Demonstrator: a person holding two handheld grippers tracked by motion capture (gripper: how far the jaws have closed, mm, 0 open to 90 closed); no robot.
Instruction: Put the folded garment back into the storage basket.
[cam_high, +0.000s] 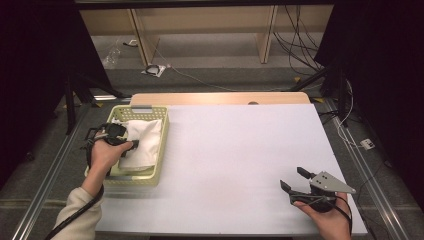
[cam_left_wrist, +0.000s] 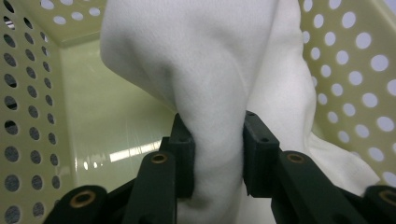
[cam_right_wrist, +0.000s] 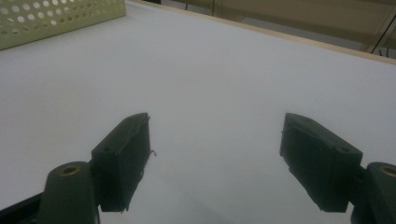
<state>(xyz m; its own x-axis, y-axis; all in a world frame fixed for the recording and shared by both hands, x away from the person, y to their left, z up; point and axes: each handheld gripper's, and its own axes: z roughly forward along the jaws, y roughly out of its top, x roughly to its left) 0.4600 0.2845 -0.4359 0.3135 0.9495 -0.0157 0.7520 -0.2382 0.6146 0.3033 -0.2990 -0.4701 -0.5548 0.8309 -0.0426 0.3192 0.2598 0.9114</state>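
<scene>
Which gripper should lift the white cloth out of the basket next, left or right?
Left. The left gripper is already inside the basket, its jaws pinching a fold of the white cloth. The right gripper sits far across the table with its jaws open on nothing.

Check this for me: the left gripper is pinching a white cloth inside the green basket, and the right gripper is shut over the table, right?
Not quite. The right gripper is open, its jaws wide apart over the bare table, as the right gripper view shows. The left gripper does pinch the white cloth inside the basket.
</scene>
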